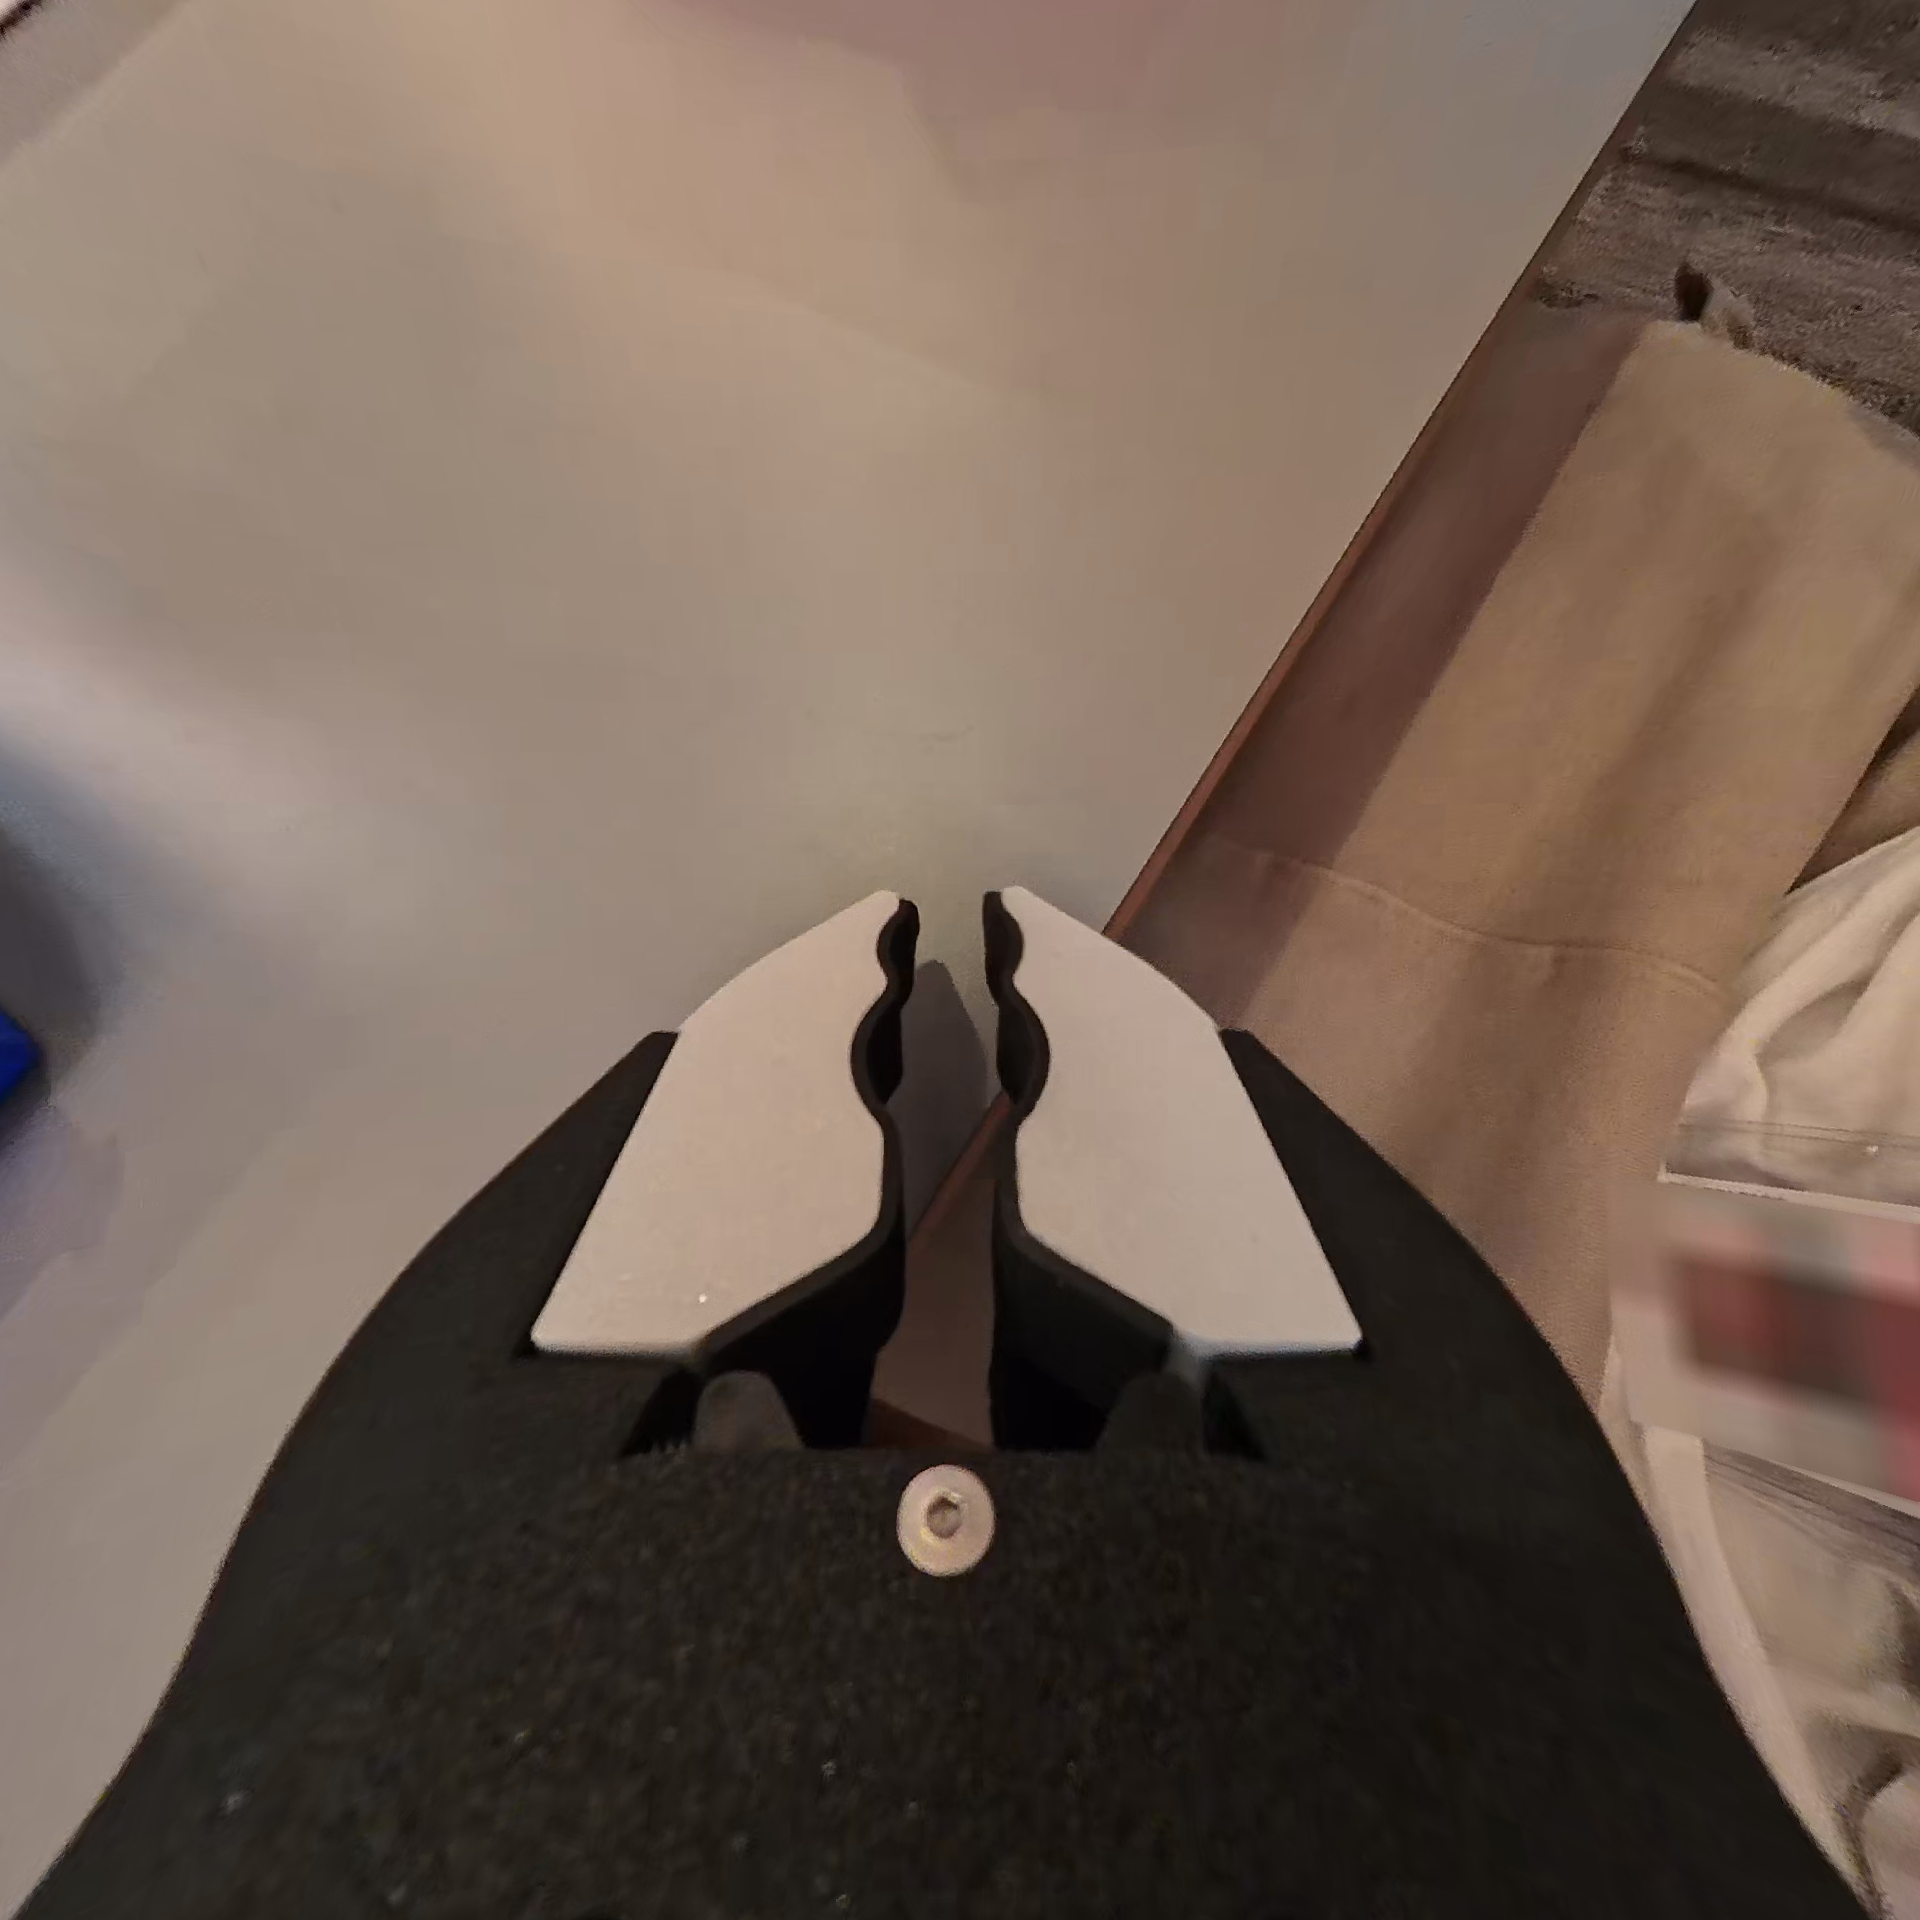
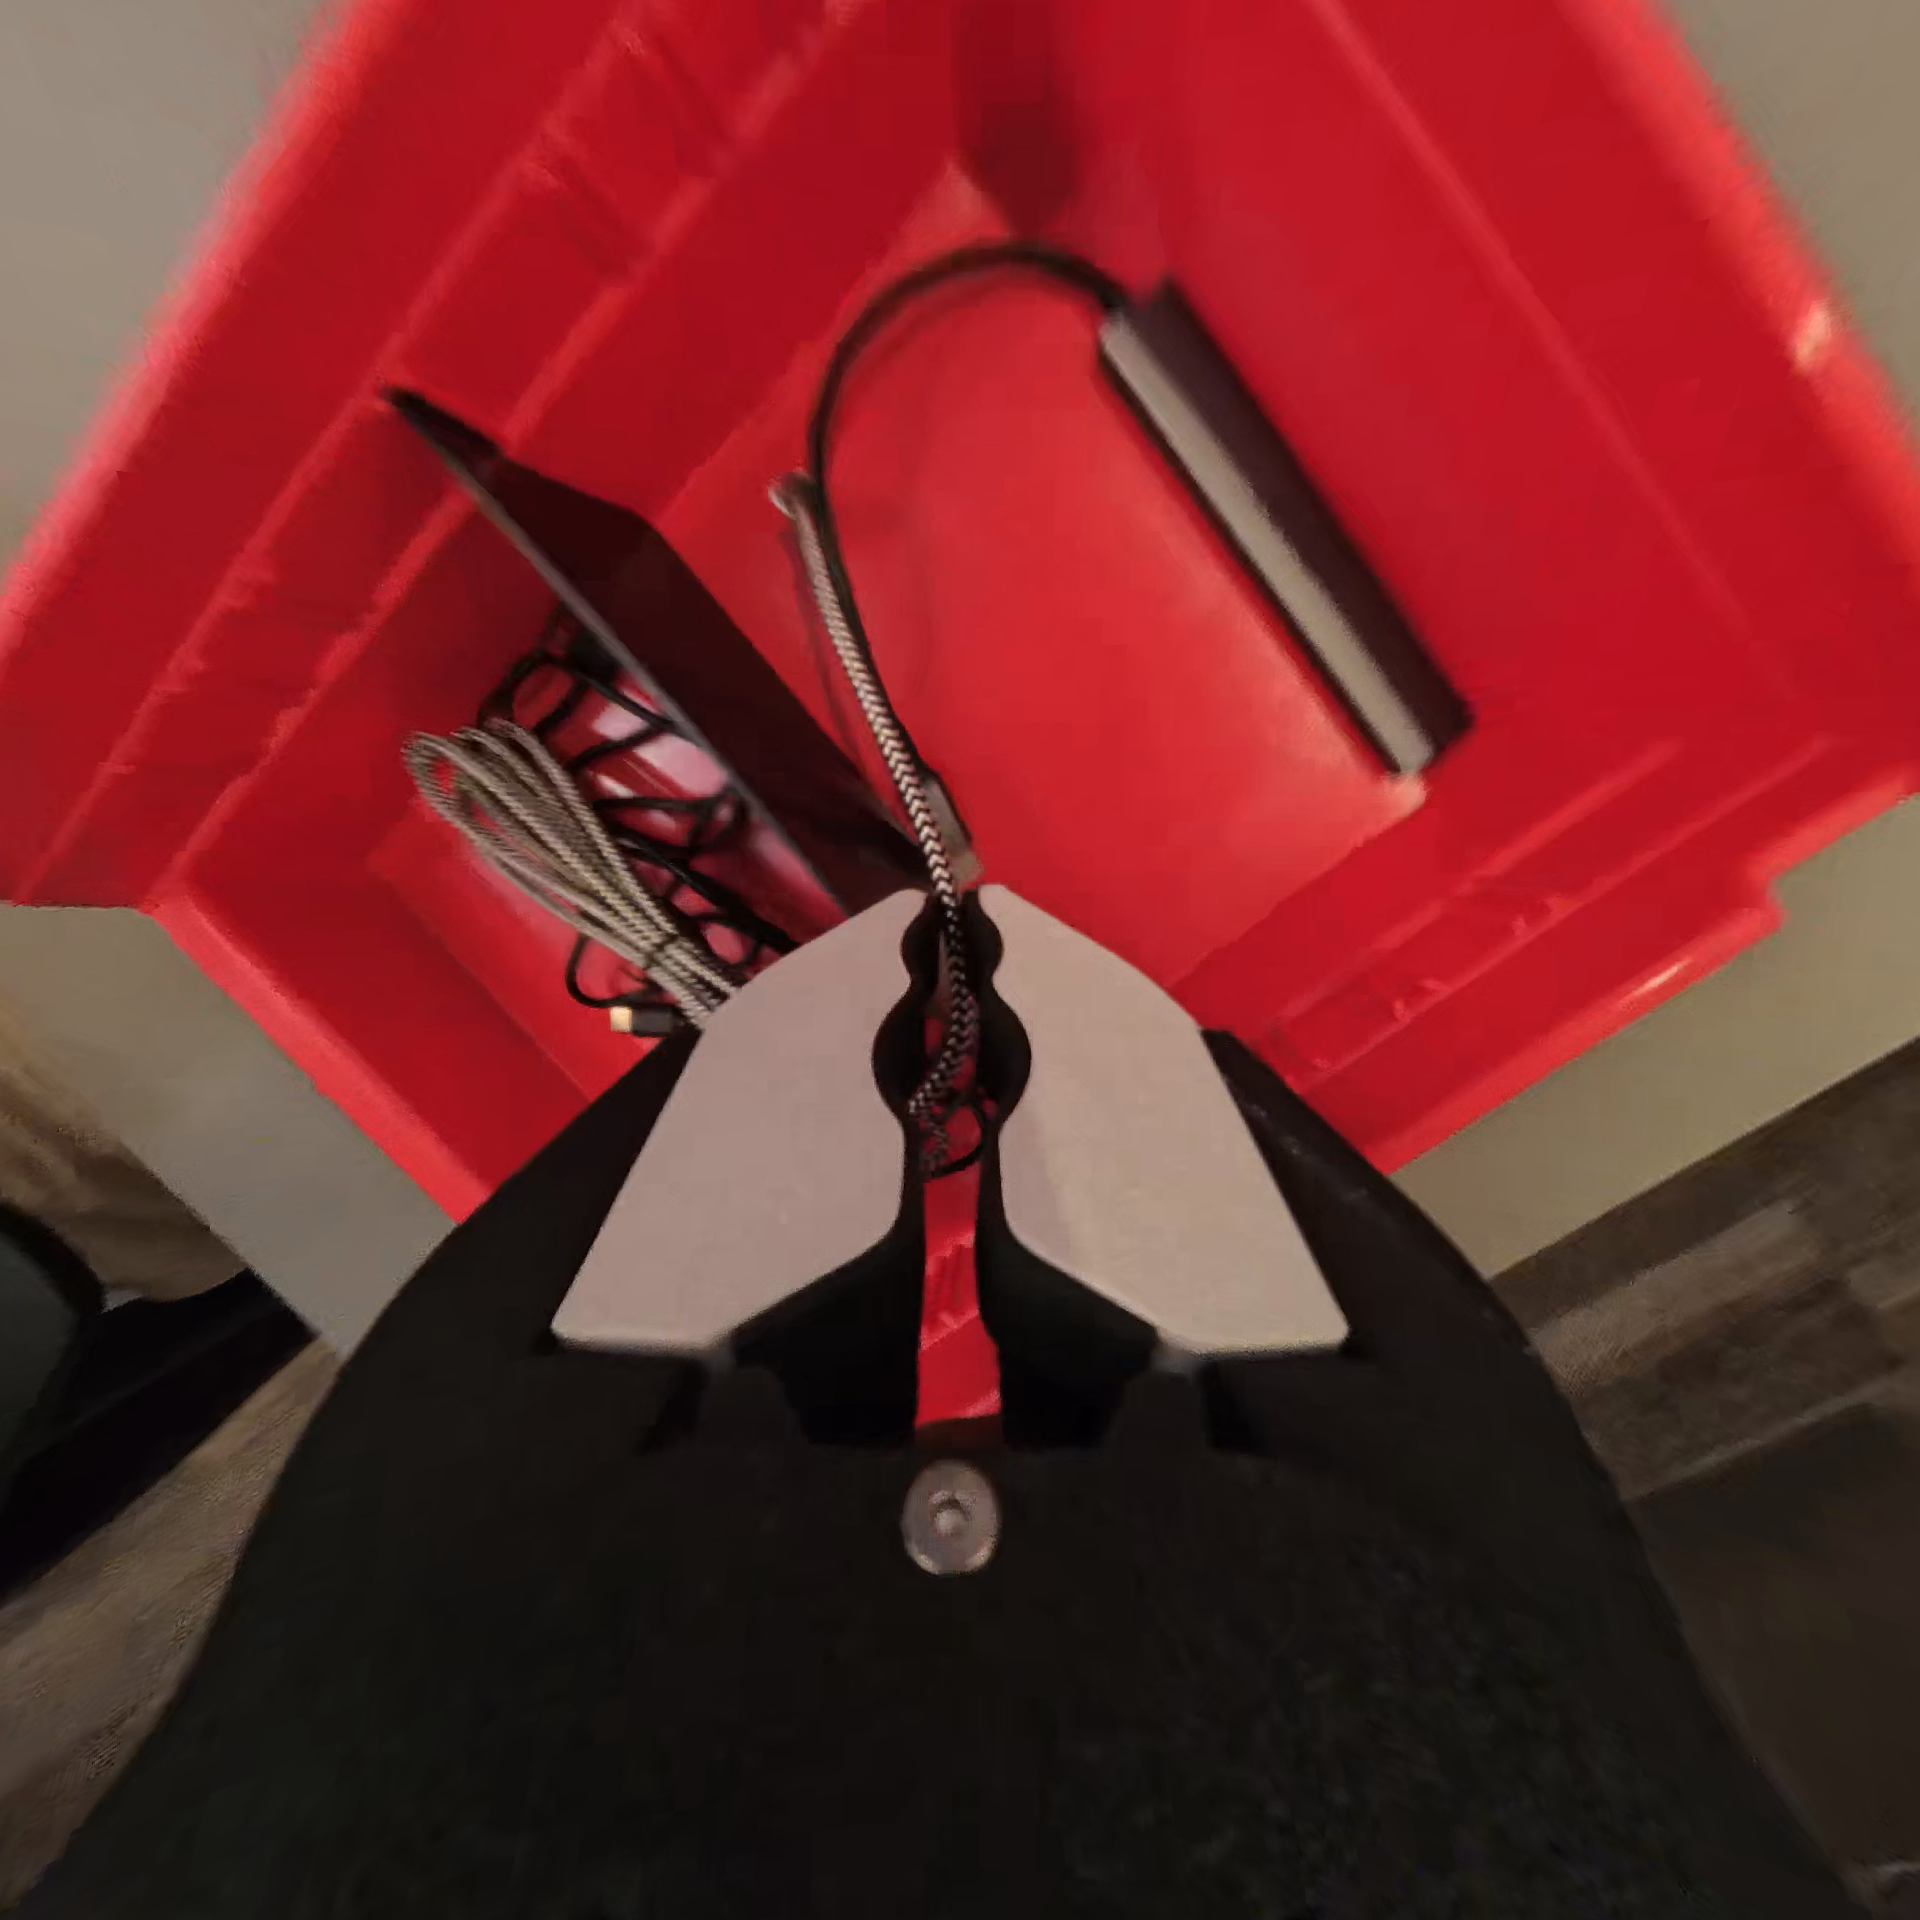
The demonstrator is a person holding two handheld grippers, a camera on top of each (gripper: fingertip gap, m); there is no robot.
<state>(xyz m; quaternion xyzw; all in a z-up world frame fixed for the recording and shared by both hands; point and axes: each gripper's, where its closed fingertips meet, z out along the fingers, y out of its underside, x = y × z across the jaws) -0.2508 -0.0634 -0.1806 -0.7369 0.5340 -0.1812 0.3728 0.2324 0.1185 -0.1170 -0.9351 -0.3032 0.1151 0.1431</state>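
My right gripper [image 2: 953, 902] is shut on a grey-and-black braided cable [image 2: 868, 665], held above a red plastic bin [image 2: 1558, 364]. The cable runs up from the jaws into the bin's right compartment. There a thin black cable [image 2: 883, 322] arcs to a flat dark hub [image 2: 1278, 520] on the bin floor. A black divider [image 2: 665, 634] splits the bin. The left compartment holds a coiled braided cable [image 2: 540, 821] and coiled black cable [image 2: 665, 821]. My left gripper [image 1: 951, 914] is over a white table [image 1: 623, 468] near its edge; a narrow gap shows between its tips and nothing is in it.
The table's brown edge [image 1: 1382, 561] runs diagonally on the right of the left wrist view. Beyond it are beige fabric [image 1: 1538, 790], white cloth [image 1: 1808, 1018] and a clear plastic piece [image 1: 1787, 1153]. A blue object [image 1: 16, 1060] sits at the far left. Grey floor [image 2: 1714, 1330] lies below the bin. There is about 50 cm between the tips of the two grippers. The flat dark hub [image 2: 1278, 520] is about 12 cm from my right fingertips and 55 cm from my left.
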